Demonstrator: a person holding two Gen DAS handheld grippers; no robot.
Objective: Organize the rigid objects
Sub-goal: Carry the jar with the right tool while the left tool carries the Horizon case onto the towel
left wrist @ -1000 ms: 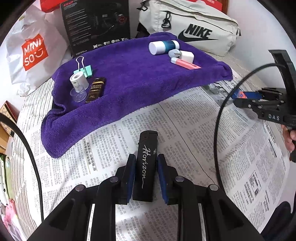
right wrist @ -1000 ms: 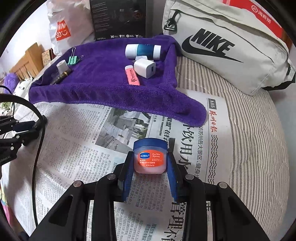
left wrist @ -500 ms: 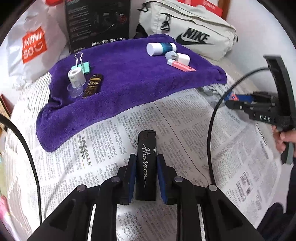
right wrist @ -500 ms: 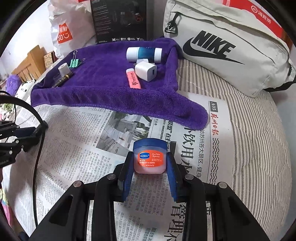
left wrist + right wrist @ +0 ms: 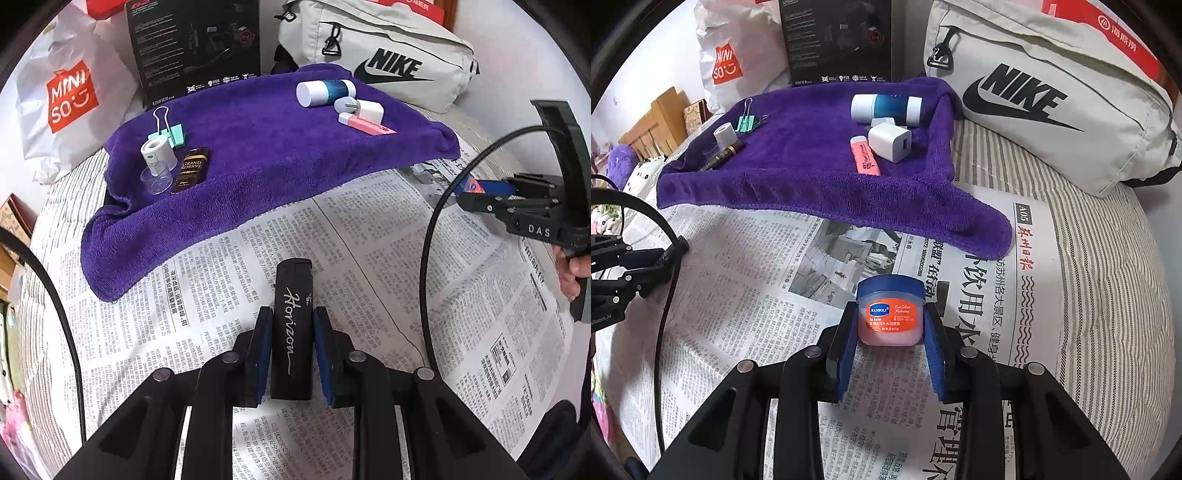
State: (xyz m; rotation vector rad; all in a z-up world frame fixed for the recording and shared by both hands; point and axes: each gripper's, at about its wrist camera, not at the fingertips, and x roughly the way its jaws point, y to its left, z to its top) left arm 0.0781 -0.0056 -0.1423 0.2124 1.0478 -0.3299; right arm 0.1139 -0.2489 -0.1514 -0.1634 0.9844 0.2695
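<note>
My left tool [image 5: 291, 354] is clamped on the black lighter [image 5: 291, 325]; my right tool [image 5: 891, 341] grips the lip balm jar [image 5: 889, 315] (blue lid up), both above the newspaper [image 5: 746, 295], near the purple towel [image 5: 266, 155].

Left gripper [image 5: 290, 334] with black lighter [image 5: 291, 328] lifted slightly, towel [image 5: 280, 158] sits farther off. Right gripper [image 5: 889, 338] with balm jar [image 5: 889, 312] barely shifted.

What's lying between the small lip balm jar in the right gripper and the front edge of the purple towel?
Only bare newspaper. The right wrist view shows nothing between the blue-lidded pink lip balm jar and the purple towel.
</note>
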